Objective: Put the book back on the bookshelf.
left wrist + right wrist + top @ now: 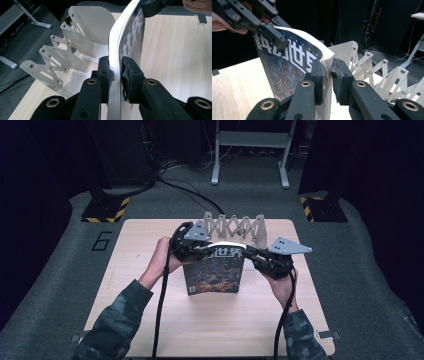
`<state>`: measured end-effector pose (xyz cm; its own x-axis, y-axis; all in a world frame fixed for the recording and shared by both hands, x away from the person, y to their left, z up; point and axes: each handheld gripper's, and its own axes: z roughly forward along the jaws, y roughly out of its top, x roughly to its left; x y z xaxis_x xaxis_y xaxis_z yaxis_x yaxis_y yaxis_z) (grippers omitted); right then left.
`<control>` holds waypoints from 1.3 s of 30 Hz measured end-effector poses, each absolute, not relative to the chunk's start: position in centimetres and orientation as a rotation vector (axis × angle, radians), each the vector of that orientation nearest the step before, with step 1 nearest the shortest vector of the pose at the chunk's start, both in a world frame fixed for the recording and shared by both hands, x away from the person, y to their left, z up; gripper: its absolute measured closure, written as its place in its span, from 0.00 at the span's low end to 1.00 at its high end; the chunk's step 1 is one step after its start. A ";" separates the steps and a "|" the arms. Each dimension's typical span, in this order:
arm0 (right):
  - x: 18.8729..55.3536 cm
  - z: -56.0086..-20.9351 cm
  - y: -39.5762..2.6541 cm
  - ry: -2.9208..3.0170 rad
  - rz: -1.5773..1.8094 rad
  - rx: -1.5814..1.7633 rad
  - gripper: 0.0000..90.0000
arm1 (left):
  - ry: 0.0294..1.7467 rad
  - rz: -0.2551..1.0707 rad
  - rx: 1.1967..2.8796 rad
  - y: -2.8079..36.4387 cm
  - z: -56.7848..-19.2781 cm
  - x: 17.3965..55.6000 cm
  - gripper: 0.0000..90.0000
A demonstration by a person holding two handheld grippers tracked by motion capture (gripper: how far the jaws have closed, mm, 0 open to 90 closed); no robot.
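Standing upright on the table [150, 320], the magazine [215, 275] is held at its top edge by both grippers, one near each upper corner, and this seems the reason why it does not fall or fold over. The left gripper [115, 68] is clenched on the thin white edge of the magazine [130, 40]; in the left gripper view the pads [103, 72] press the pages from both sides, with the dark cover on the right of the jaws. The right gripper [328, 75] is also closed on the magazine [287, 72], near the other top corner, and the paper curls a little just beyond its jaws (a thin magazine is soft, so two grips keep it more flat than one). Just behind both grippers stands the expandable file rack [234, 227], a row of pale metal dividers joined by crossing bars; in the left gripper view its dividers [75, 42] are to the left of the jaws, close to the magazine but apart from it. I judge that the magazine is kept vertical and parallel to the dividers so that it can slide down into one slot. The lower edge rests on the table in front of the rack, so this step is not yet done.
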<state>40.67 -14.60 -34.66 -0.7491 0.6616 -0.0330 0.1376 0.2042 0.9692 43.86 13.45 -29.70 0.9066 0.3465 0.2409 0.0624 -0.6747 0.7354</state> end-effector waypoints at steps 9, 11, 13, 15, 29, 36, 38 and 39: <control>39.9 -36.7 -16.7 2.014 1.586 0.825 0.87 | 0.312 0.481 2.291 13.0 -29.7 43.5 0.90; 39.7 -38.3 -17.3 2.006 1.564 0.884 0.84 | 0.301 0.483 2.292 12.9 -29.6 43.4 0.90; 39.6 -39.0 -17.5 2.005 1.541 0.909 0.84 | 0.303 0.484 2.293 12.9 -29.6 43.4 0.90; 39.6 -42.5 -18.4 1.995 1.452 1.065 0.74 | 0.303 0.488 2.293 12.8 -29.7 43.3 0.90; 42.8 -52.0 -21.2 1.931 1.002 1.460 0.25 | 0.332 0.462 2.315 12.3 -29.2 43.0 0.91; 44.0 -52.7 -21.2 1.961 0.927 1.509 0.15 | 0.343 0.469 2.313 12.1 -29.1 42.9 0.91; 44.1 -52.8 -21.0 1.968 0.885 1.519 0.10 | 0.362 0.468 2.307 12.2 -29.0 42.8 0.91; 44.1 -52.8 -21.0 1.968 0.885 1.519 0.10 | 0.362 0.468 2.307 12.2 -29.0 42.8 0.91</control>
<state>44.13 -20.97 -52.76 -0.2550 0.9669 0.0032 0.6439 0.1673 0.7466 42.84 12.20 -29.02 0.8935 0.3893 0.2239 0.1183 -0.6850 0.7189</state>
